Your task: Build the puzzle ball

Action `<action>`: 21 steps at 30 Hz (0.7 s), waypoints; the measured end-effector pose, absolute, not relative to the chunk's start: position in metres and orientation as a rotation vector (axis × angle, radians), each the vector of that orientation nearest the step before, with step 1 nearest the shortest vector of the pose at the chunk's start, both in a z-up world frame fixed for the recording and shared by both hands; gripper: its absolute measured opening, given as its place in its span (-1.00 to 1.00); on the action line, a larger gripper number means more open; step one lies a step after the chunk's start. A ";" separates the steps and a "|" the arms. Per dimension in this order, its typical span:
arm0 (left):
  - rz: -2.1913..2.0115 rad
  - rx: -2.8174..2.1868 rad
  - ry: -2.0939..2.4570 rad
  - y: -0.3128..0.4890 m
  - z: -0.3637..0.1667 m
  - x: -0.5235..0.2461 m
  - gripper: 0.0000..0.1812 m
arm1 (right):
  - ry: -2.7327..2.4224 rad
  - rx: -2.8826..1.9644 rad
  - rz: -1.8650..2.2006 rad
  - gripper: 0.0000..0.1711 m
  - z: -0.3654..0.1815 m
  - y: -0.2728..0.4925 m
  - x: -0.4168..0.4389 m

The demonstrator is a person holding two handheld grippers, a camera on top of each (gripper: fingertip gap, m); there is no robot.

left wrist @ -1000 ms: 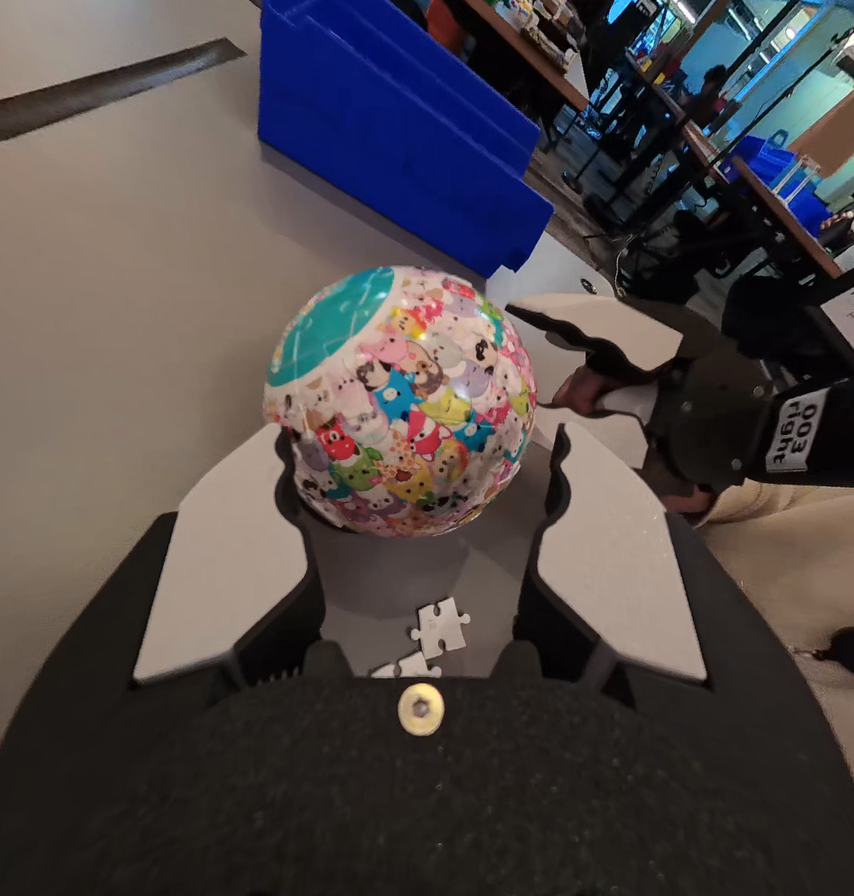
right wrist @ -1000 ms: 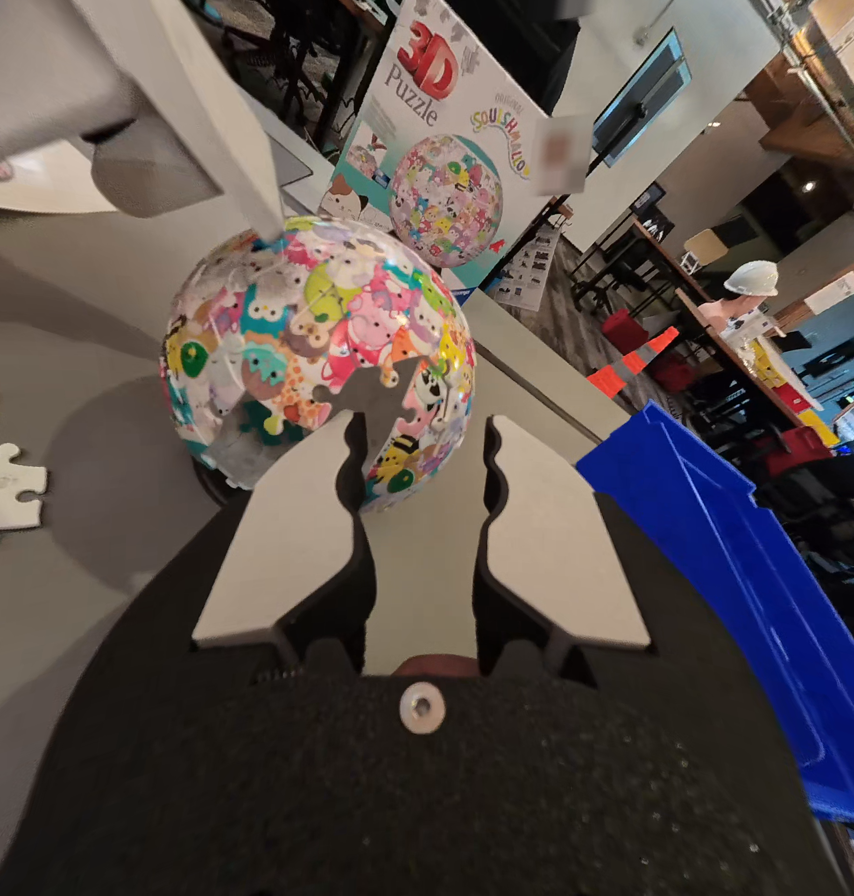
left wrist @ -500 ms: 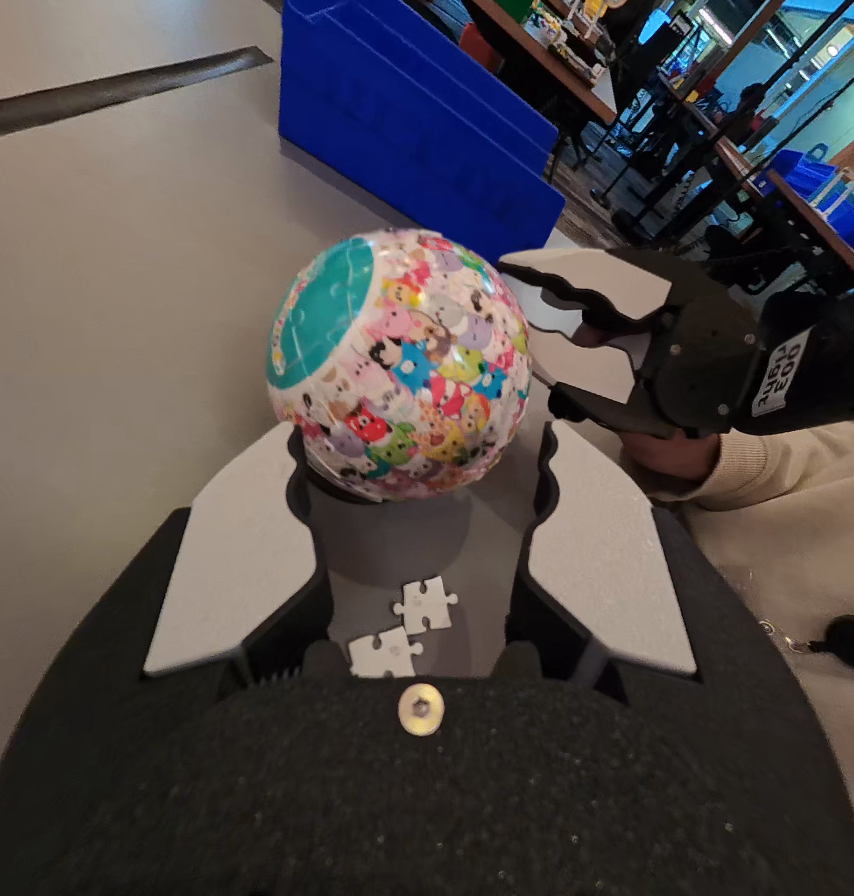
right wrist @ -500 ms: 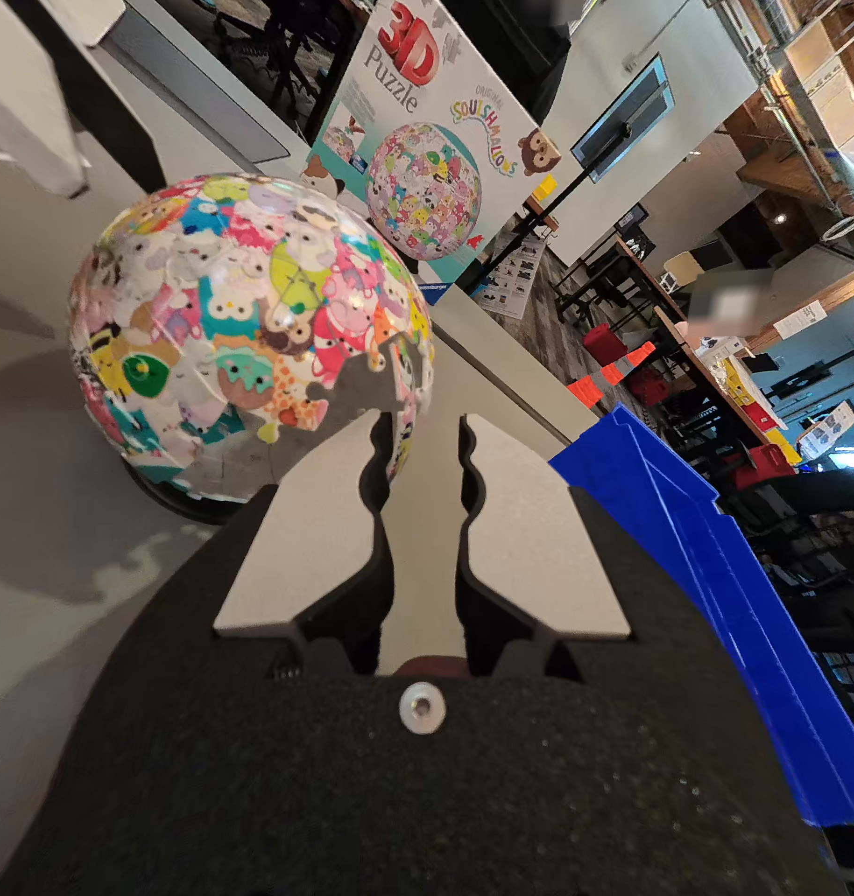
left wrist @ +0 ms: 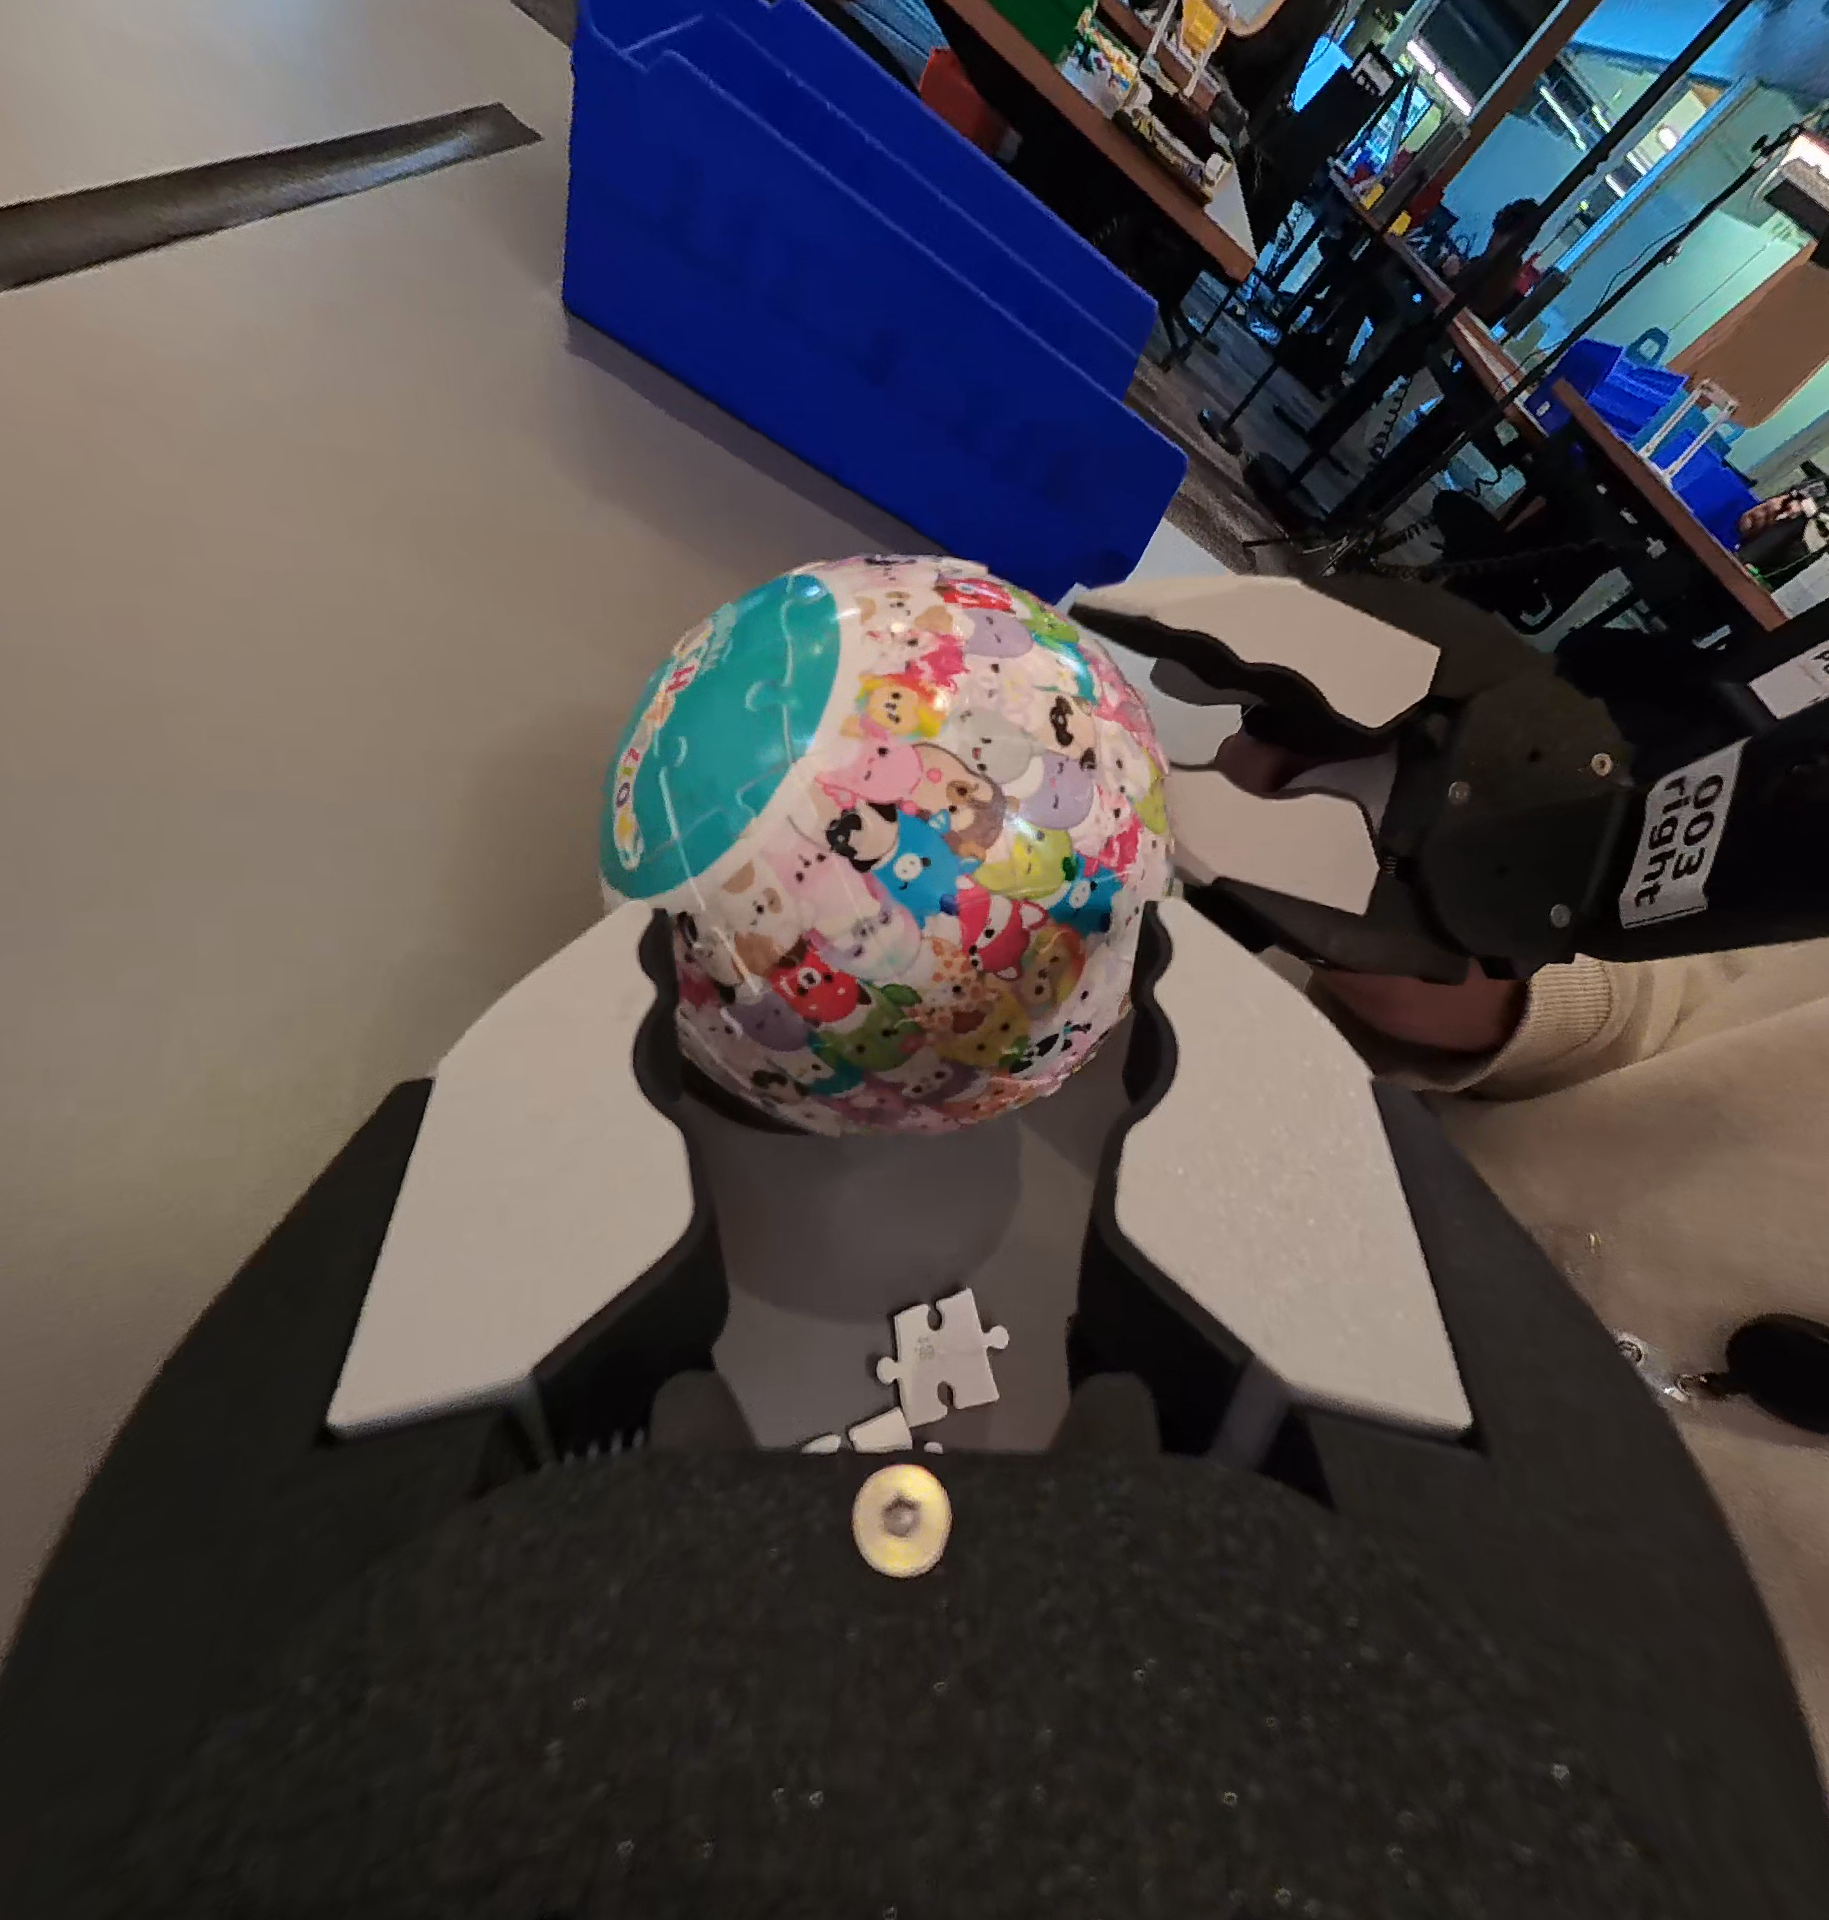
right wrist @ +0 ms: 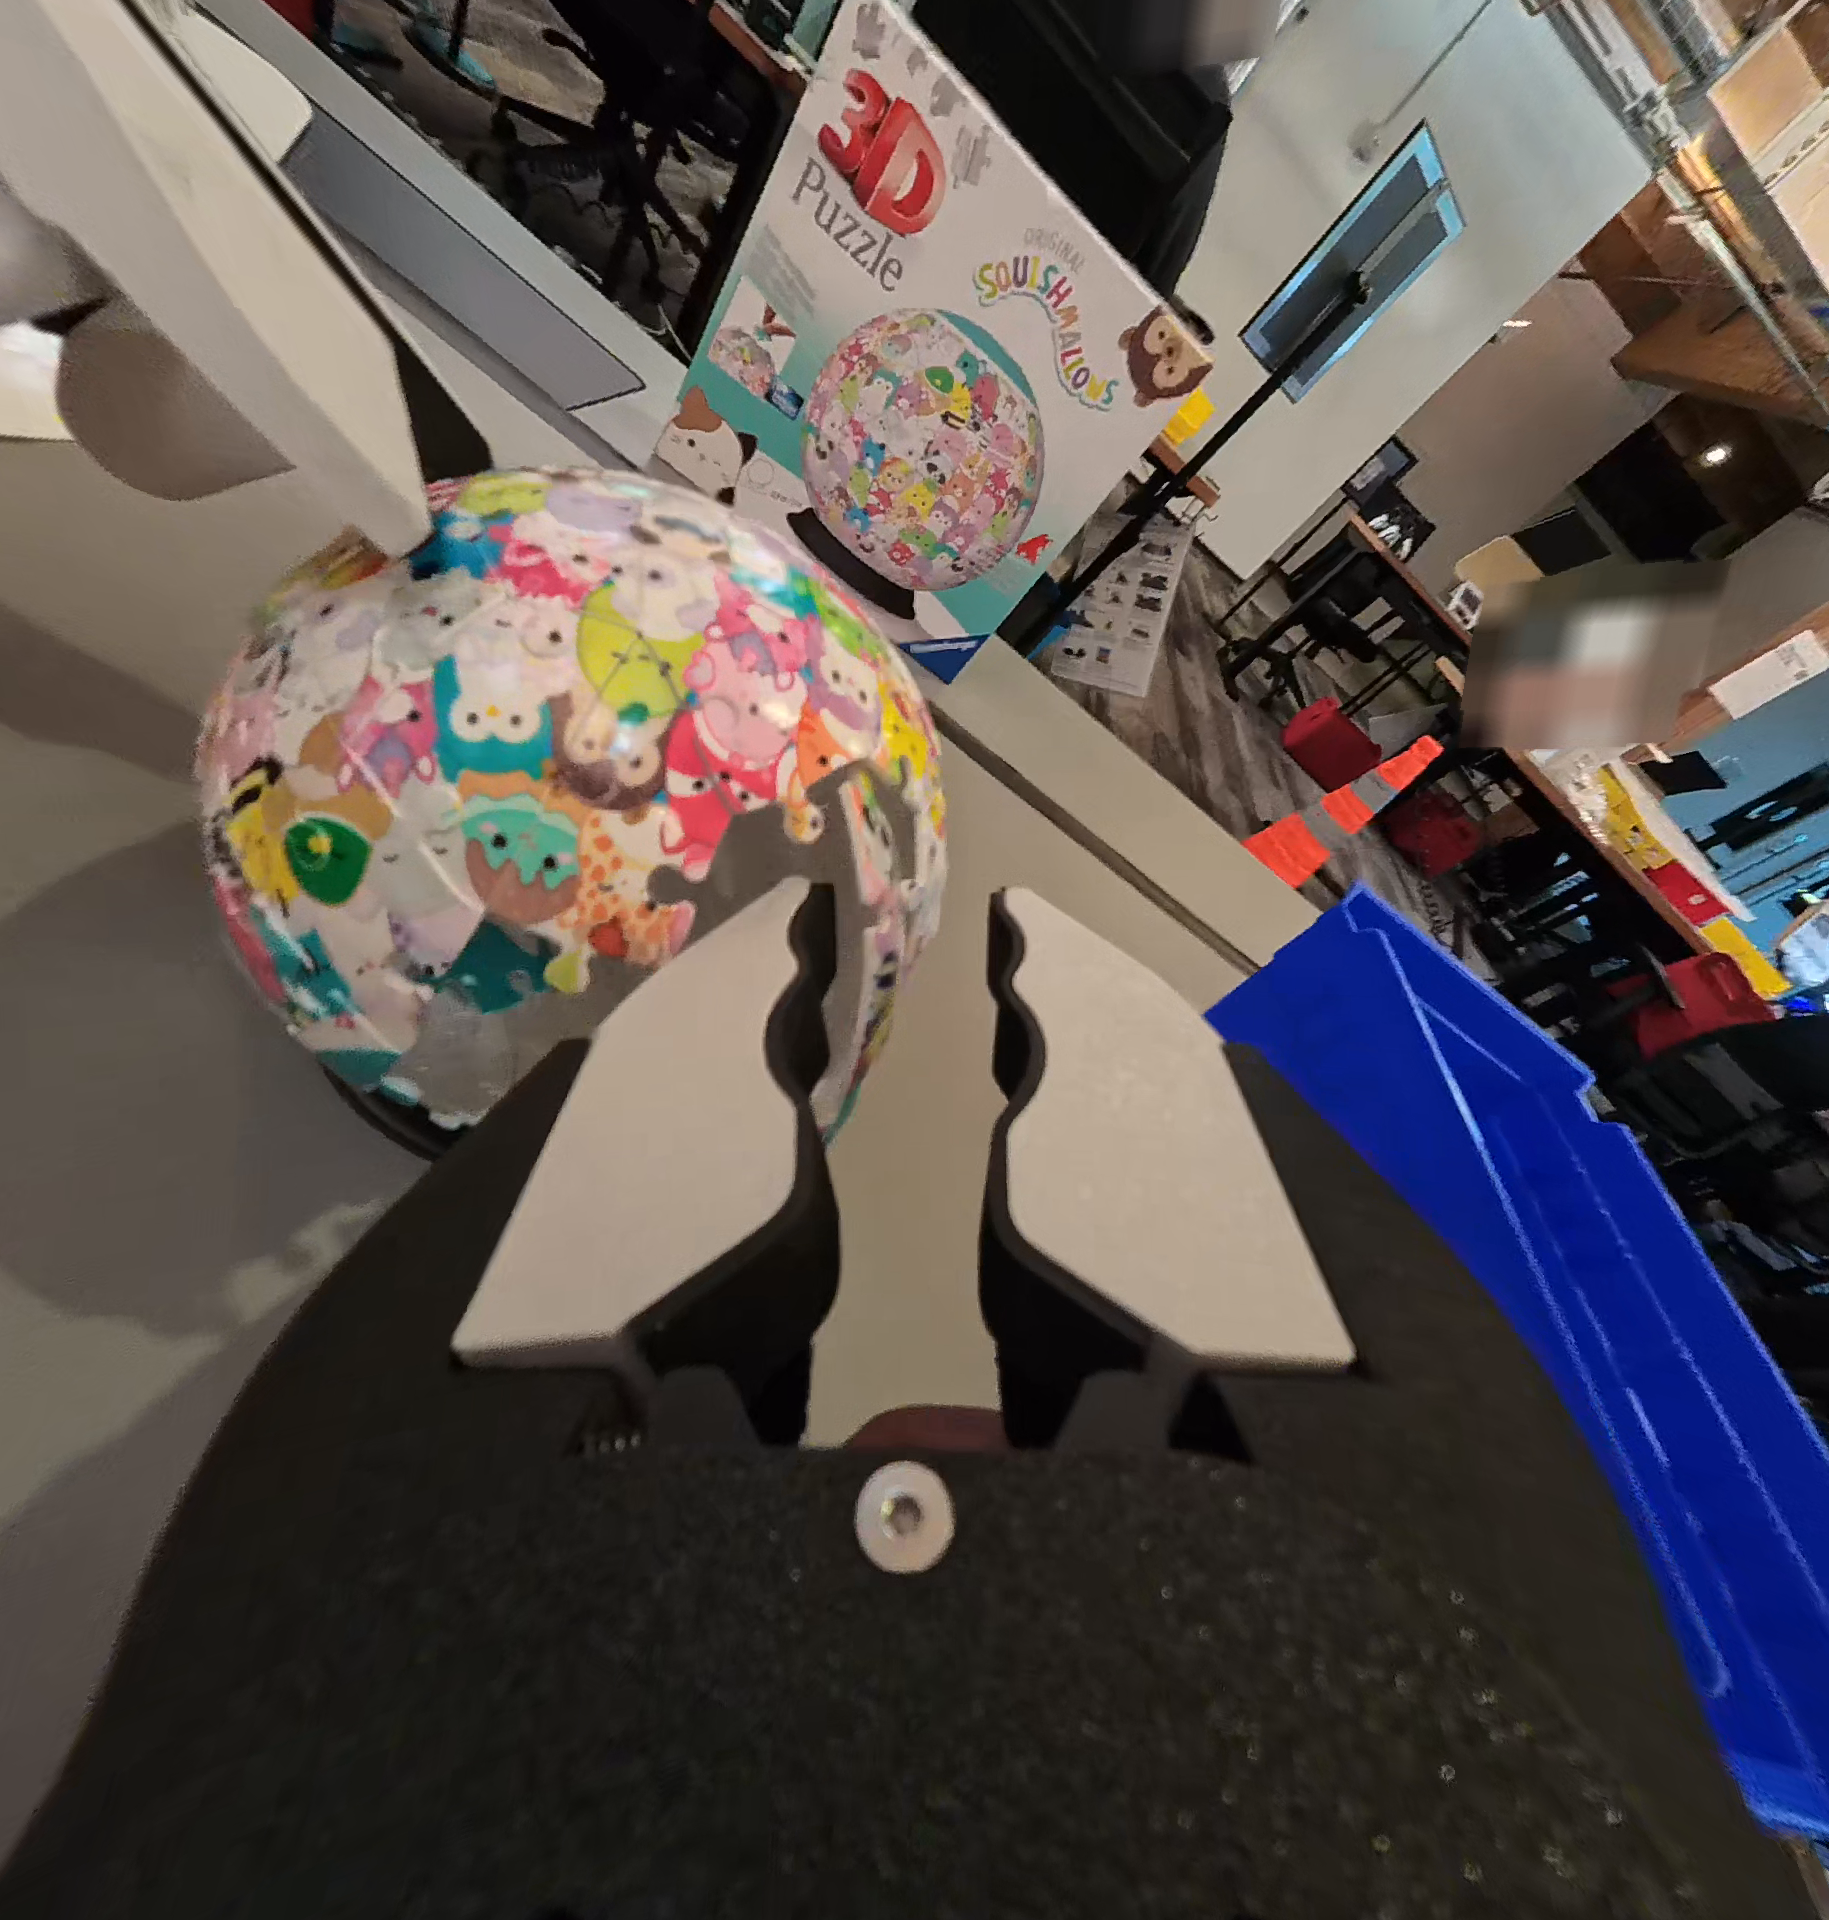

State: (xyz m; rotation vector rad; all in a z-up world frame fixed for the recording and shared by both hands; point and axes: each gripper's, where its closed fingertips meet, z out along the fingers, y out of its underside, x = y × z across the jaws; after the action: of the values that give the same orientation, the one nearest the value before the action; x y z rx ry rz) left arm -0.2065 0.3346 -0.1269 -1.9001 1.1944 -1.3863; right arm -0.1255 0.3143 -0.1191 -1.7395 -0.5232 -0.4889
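The colourful puzzle ball [left wrist: 889, 842] with a teal cap sits on a dark stand [right wrist: 390, 1117] on the grey table. A jigsaw-shaped hole [right wrist: 764, 842] shows on its side in the right wrist view. My left gripper [left wrist: 899, 925] has its fingers against both sides of the ball's lower half; one finger [right wrist: 266, 343] also shows at the ball's top in the right wrist view. My right gripper [right wrist: 905, 904] is narrowly open and empty, with its tips just beside the hole. It also shows to the right of the ball [left wrist: 1159, 696].
Two loose white puzzle pieces [left wrist: 941, 1361] lie face down on the table under my left gripper. A blue bin [left wrist: 837, 260] stands behind the ball and shows in the right wrist view [right wrist: 1512, 1195]. The puzzle box [right wrist: 920, 364] stands upright at the table's edge.
My left gripper has narrowed and moved forward, so its fingers now flank the ball. My right gripper's jaws have narrowed and stay beside the ball's hole.
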 end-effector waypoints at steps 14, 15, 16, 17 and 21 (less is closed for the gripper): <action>-1.374 -1.908 1.181 0.335 -0.124 -0.206 -0.09 | -0.575 -1.705 -0.476 -0.48 -0.129 0.279 -0.121; -1.367 -1.915 1.192 0.334 -0.126 -0.206 -0.09 | -0.585 -1.697 -0.463 -0.48 -0.131 0.273 -0.119; -1.357 -1.919 1.199 0.334 -0.127 -0.206 -0.09 | -0.573 -1.699 -0.457 -0.52 -0.133 0.269 -0.113; -1.352 -1.919 1.200 0.334 -0.127 -0.206 -0.09 | -0.567 -1.714 -0.423 -0.57 -0.138 0.267 -0.110; -1.347 -1.930 1.184 0.334 -0.126 -0.205 -0.10 | -0.604 -1.751 -0.272 -0.62 -0.150 0.266 -0.118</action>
State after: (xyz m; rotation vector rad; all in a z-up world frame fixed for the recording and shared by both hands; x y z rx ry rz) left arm -0.2046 0.3342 -0.1265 -1.9296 1.1843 -1.3471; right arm -0.1182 0.2660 -0.1497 -1.7508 -0.6039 -0.2717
